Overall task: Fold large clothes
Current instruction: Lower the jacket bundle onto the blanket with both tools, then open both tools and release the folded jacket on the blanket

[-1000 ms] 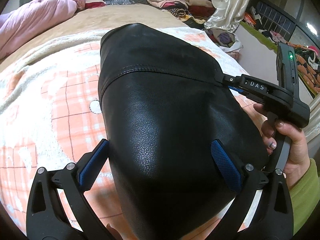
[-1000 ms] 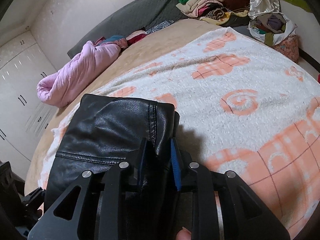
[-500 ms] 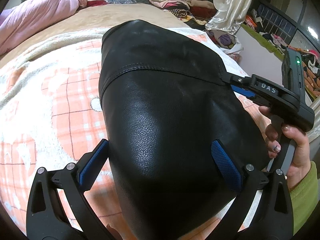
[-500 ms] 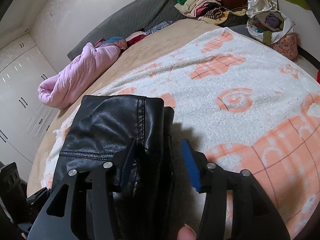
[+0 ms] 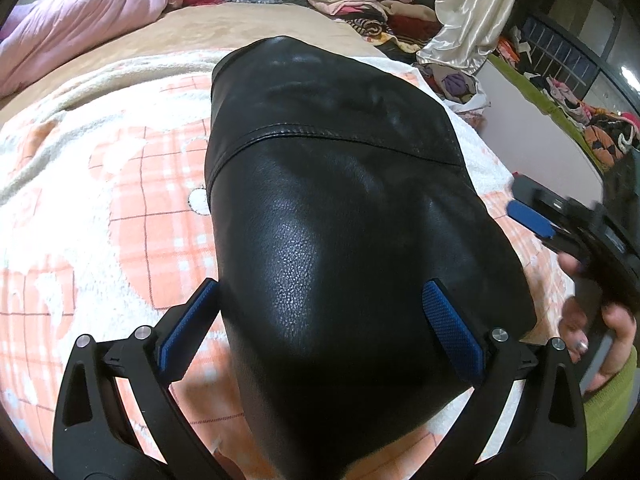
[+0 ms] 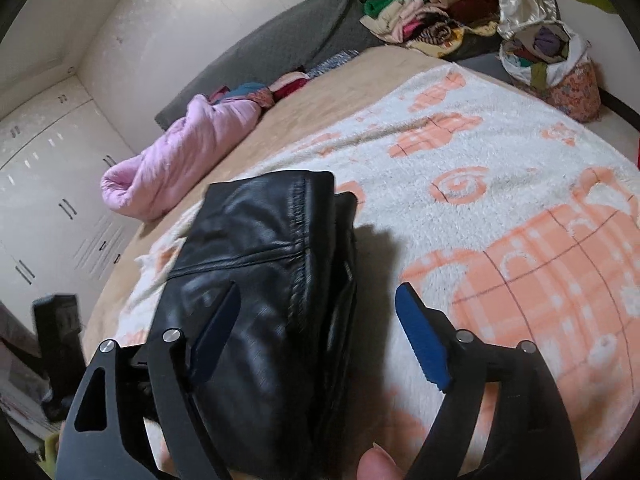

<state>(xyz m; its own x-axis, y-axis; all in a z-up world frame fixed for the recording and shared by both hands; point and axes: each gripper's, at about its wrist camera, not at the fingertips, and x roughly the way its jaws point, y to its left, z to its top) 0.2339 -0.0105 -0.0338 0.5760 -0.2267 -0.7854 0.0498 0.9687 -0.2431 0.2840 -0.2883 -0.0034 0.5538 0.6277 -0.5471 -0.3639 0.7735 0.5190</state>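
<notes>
Black leather garment (image 5: 340, 240), folded into a thick bundle, is lying on the white and orange fleece blanket (image 5: 120, 200) covering a bed, its stitched seam running across the upper panel. Left gripper (image 5: 320, 328) is hovering directly over the near end of the bundle with its blue-padded fingers (image 5: 452, 336) spread wide, one to either side of the leather and neither pinching it. Right gripper (image 6: 320, 336) is likewise standing open: its left finger (image 6: 216, 332) is lying over the top of the folded stack, while the right finger (image 6: 420, 344) is hanging above bare blanket, apart from the garment's layered side edge. From the left wrist view, the person's right hand (image 5: 592, 336), in a green sleeve with painted nails, is wrapping around the handle of the other tool at the frame's right edge, blurred. A thumb tip is showing at the bottom of the right wrist view. A rolled pink quilt (image 6: 180, 160) is resting near the grey headboard (image 6: 280, 52), and heaped clothes (image 6: 420, 16) are sitting beyond the far corner of the bed.
</notes>
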